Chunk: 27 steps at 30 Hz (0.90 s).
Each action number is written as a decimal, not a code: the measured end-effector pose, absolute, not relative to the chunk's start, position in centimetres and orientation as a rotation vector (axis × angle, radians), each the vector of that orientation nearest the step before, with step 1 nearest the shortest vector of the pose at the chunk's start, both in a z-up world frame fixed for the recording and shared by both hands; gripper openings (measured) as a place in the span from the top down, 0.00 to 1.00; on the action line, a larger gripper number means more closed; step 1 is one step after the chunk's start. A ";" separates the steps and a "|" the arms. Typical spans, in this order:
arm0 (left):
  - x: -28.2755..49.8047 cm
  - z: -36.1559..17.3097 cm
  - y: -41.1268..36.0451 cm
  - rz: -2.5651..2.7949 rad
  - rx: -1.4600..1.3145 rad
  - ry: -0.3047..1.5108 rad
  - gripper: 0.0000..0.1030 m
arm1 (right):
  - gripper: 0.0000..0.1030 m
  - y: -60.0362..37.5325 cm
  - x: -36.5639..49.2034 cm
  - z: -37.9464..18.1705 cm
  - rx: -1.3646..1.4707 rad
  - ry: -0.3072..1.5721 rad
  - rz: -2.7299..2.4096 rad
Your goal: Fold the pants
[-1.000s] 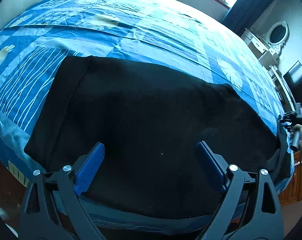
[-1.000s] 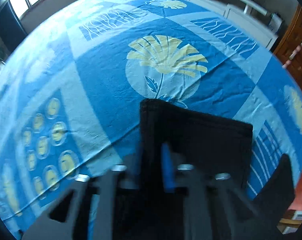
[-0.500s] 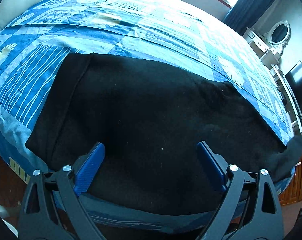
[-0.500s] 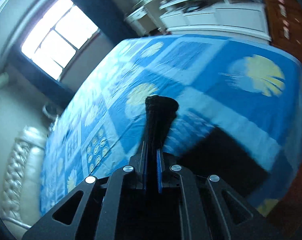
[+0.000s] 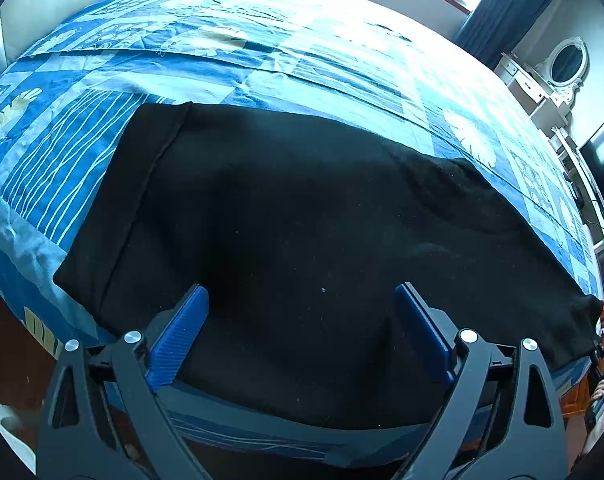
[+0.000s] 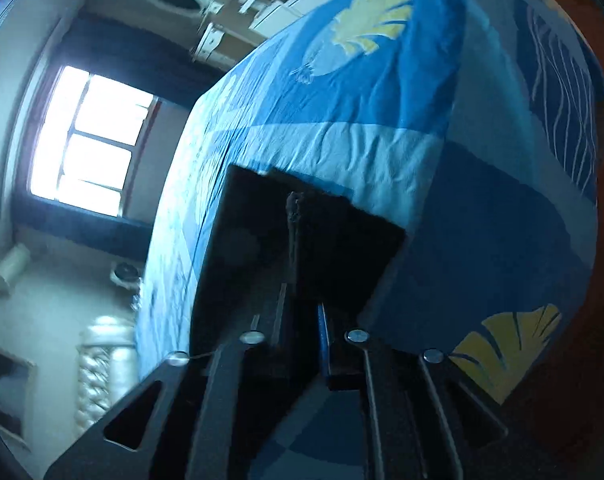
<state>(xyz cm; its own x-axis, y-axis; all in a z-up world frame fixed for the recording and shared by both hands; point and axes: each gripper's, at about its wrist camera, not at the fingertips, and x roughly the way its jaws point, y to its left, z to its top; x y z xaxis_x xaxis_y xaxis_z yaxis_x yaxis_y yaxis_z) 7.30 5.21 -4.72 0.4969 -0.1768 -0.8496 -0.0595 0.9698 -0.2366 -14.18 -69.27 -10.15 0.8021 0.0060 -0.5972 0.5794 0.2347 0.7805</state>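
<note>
Left gripper (image 5: 302,316) is hovering over the near bed edge, blue pads (image 5: 180,330) spread wide, gripping nothing. Black pants (image 5: 302,220) are lying flat across the blue patterned bedspread (image 5: 262,40), waistband toward the left. Right gripper (image 6: 302,296) is pinching a pants hem, fingers nearly together. Beyond, a window (image 6: 90,140) is glowing.
</note>
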 end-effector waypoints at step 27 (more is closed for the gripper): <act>6.6 -4.4 4.3 -0.067 -0.195 1.035 0.07 | 0.51 -74.6 -10.8 -5.9 0.884 0.716 -0.297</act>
<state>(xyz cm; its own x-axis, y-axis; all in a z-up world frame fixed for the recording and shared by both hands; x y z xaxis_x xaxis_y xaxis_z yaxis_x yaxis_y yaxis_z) 6.57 4.27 -4.45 0.5101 -0.1471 -0.8475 -0.0363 0.9807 -0.1920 -10.76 -74.57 -5.94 0.7326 0.0484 -0.6789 0.5148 0.6132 0.5992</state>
